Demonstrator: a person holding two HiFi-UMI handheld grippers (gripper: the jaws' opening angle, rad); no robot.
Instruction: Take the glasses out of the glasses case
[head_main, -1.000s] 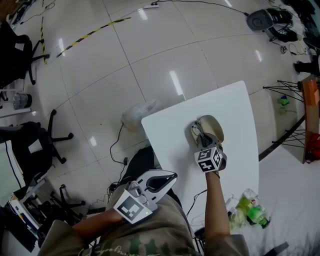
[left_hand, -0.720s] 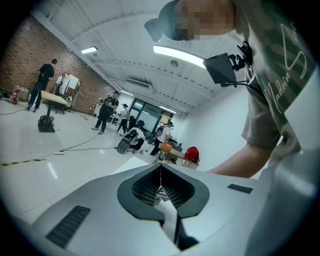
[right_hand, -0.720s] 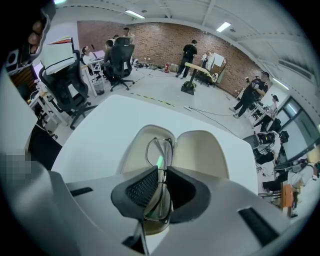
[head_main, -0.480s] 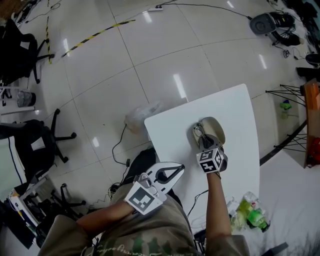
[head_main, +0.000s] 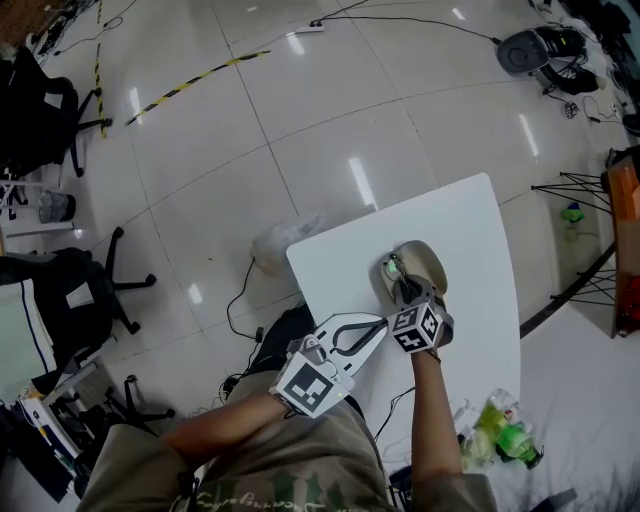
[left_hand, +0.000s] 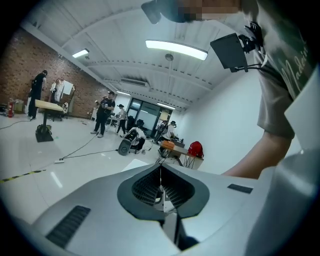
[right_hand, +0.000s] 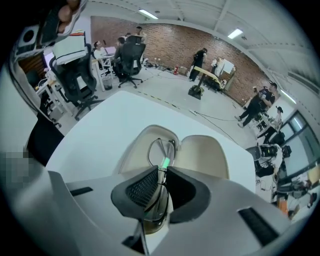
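1. Now the right gripper (right_hand: 161, 172) is pinching the glasses (right_hand: 160, 149), its jaws closed on the thin wire frame, with a green temple tip showing just ahead of the pads.
2. The glasses are sitting over one shell of the open glasses case (right_hand: 131, 150), the shell at the left of the right gripper view. The case is lying on the white table (head_main: 335, 270). I cannot tell whether the frame is already clearing the shell or resting in it.
3. The left gripper (left_hand: 161, 172) is carrying nothing, its jaws pressed together. In the head view it is hovering over the table's near edge, just beside the right gripper's marker cube (head_main: 415, 327) and apart from the case.
4. The step in hand, as I judge it, is lifting the glasses out of the case, and it is looking barely begun.
5. Doing it well probably means raising the frame slowly and straight up, away from the shell, so no temple or lens rim is catching on the shell's lip.
6. The pinch should be staying firm but gentle, since a wire frame this thin is likely to pivot or bend between the pads if it is squeezed hard or swung.
7. The case looks light and may ride up with the glasses, so bringing the left gripper down onto the empty half would be steadying it.
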